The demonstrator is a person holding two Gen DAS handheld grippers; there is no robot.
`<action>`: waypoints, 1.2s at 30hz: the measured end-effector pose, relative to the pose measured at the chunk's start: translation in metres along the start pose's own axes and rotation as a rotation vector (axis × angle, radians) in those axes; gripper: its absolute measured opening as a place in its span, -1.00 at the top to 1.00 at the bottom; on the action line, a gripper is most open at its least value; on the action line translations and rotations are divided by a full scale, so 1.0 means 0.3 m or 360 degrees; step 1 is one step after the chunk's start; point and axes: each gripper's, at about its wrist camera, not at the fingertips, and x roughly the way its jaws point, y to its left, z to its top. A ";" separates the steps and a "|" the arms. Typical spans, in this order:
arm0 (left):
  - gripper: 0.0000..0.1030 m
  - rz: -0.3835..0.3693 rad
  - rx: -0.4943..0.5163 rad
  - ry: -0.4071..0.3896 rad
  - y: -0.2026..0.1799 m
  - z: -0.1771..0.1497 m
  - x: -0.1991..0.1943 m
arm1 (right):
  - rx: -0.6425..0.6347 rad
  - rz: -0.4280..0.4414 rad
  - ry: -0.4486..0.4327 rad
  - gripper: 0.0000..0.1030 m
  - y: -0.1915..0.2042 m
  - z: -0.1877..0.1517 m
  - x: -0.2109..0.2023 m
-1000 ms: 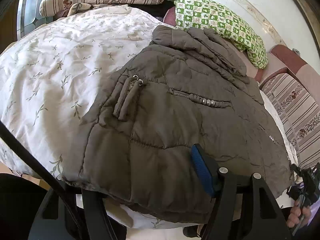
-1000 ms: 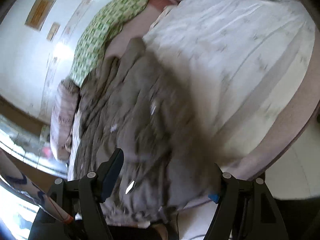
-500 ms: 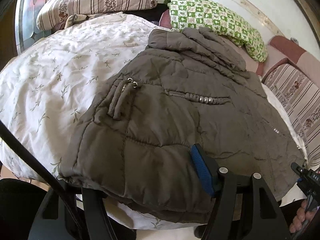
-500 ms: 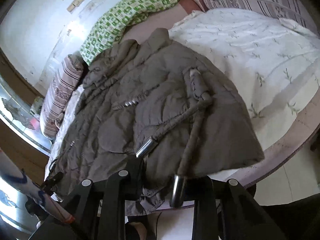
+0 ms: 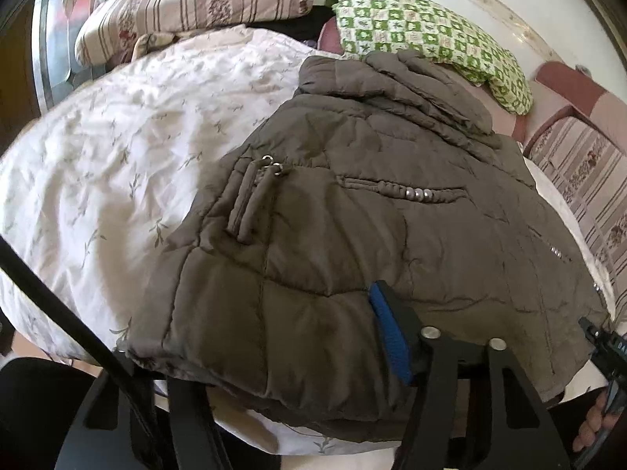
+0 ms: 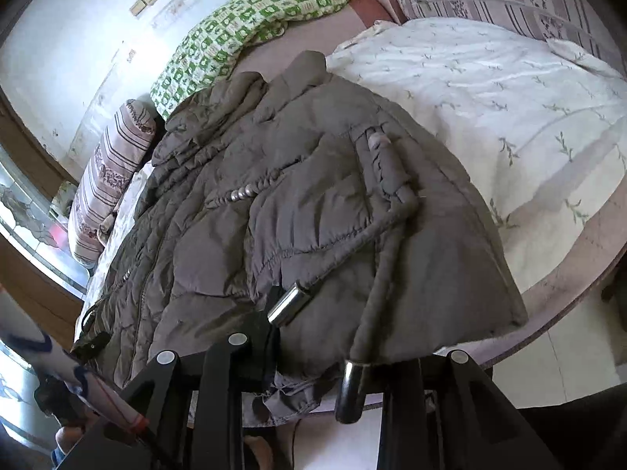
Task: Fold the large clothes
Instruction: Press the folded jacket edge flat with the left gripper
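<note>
The step in hand looks like taking the near hem of the jacket [image 5: 352, 203] at two points, ready to carry it toward the far collar. To do it well, both grips should hold all layers of the padded hem. They should then rise together and level, so the bulky fabric folds along one straight line and does not drag across the quilt [image 5: 117, 137]. The two cords [image 6: 376, 274] with metal tips hang loose over the near hem. They are best tucked inside the fold, or they may swing and snag.

The jacket lies spread on the bed [image 6: 568, 286], collar far and hem at the near edge.

The left hand-held gripper [image 5: 286, 352] is at the hem's near left corner. Its jaws, about half apart, have just been closing with the thick hem between them. The blue pad lies on top of the fabric and the other finger is hidden under it, so I cannot tell whether it is gripping yet.

The right hand-held gripper [image 6: 313, 360] is further right along the same hem. Its jaws have just been closing and now stand narrow, pinching a bunch of hem fabric.
</note>
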 end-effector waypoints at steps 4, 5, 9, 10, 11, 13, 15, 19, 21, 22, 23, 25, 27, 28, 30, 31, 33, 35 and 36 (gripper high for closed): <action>0.10 0.0021 -0.0019 -0.0047 0.010 -0.004 -0.026 | -0.0019 -0.0017 0.0009 0.30 0.006 0.002 0.003; 0.12 0.0022 -0.0025 -0.0056 0.012 -0.003 -0.031 | -0.0021 -0.0019 0.0011 0.28 0.006 0.002 0.004; 0.12 0.0045 -0.0009 -0.0046 0.007 -0.006 -0.023 | -0.0023 -0.0026 0.0020 0.26 0.005 0.005 0.011; 0.12 0.0053 -0.0008 -0.0038 0.005 -0.008 -0.018 | -0.0029 -0.0030 0.0030 0.25 0.010 0.007 0.015; 0.12 0.0053 -0.0014 -0.0034 0.005 -0.008 -0.014 | -0.0035 -0.0038 0.0038 0.25 0.012 0.009 0.015; 0.12 0.0062 -0.0010 -0.0029 0.001 -0.010 -0.010 | -0.0043 -0.0054 0.0054 0.25 0.016 0.011 0.015; 0.11 0.0091 0.0016 -0.0028 -0.009 -0.014 -0.005 | -0.0049 -0.0063 0.0064 0.26 0.017 0.013 0.016; 0.07 0.0167 0.0094 -0.0033 -0.036 -0.025 0.002 | -0.0048 -0.0065 0.0063 0.26 0.018 0.013 0.018; 0.06 0.0188 0.0111 -0.0033 -0.043 -0.027 0.004 | -0.0059 -0.0077 0.0055 0.28 0.021 0.010 0.018; 0.04 0.0204 0.0122 -0.0035 -0.049 -0.028 0.006 | -0.0066 -0.0083 0.0053 0.29 0.022 0.009 0.018; 0.02 0.0217 0.0136 -0.0037 -0.053 -0.030 0.006 | -0.0081 -0.0093 0.0050 0.31 0.025 0.007 0.019; 0.01 0.0271 0.0184 -0.0049 -0.069 -0.034 0.007 | -0.0094 -0.0100 0.0046 0.34 0.030 0.007 0.020; -0.02 0.0317 0.0220 -0.0060 -0.080 -0.037 0.006 | -0.0097 -0.0103 0.0046 0.37 0.032 0.005 0.021; -0.03 0.0329 0.0232 -0.0061 -0.083 -0.037 0.007 | -0.0099 -0.0102 0.0046 0.38 0.032 0.005 0.021; -0.11 0.0353 0.0238 -0.0064 -0.084 -0.037 0.007 | -0.0106 -0.0106 0.0046 0.38 0.034 0.005 0.022; -0.21 0.0369 0.0229 -0.0064 -0.079 -0.036 0.007 | -0.0104 -0.0107 0.0045 0.38 0.035 0.004 0.021; -0.39 0.0383 0.0198 -0.0059 -0.063 -0.033 0.009 | -0.0099 -0.0104 0.0046 0.38 0.035 0.004 0.022; -0.50 0.0385 0.0158 -0.0049 -0.047 -0.027 0.011 | -0.0107 -0.0105 0.0046 0.38 0.033 0.006 0.021; -0.50 0.0379 0.0149 -0.0044 -0.043 -0.026 0.011 | -0.0107 -0.0106 0.0046 0.38 0.034 0.006 0.023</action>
